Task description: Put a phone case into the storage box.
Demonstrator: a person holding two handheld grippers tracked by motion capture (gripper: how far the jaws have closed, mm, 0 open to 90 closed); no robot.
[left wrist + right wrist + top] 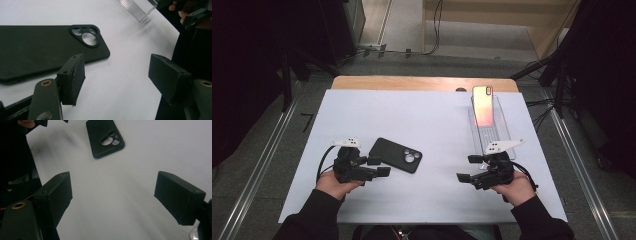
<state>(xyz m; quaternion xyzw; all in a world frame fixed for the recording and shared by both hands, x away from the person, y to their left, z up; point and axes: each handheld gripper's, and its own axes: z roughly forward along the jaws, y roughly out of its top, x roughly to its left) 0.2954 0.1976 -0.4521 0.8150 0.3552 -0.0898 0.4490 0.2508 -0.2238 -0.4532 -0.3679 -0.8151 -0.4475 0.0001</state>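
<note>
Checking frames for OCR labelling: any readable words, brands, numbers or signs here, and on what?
None can be read.
Matte black phone case with its camera cut-out: bare, no logo shows.
Glossy pink-orange phone leaning on the clear ribbed plastic stand: no legible mark; too small to tell.
White table sheet: blank.
Left gripper and right gripper: no lettering on the black fingers.

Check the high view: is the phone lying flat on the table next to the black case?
No, the phone leans on a clear stand at the table's far right, well apart from the black case near the left hand-held gripper.
</note>
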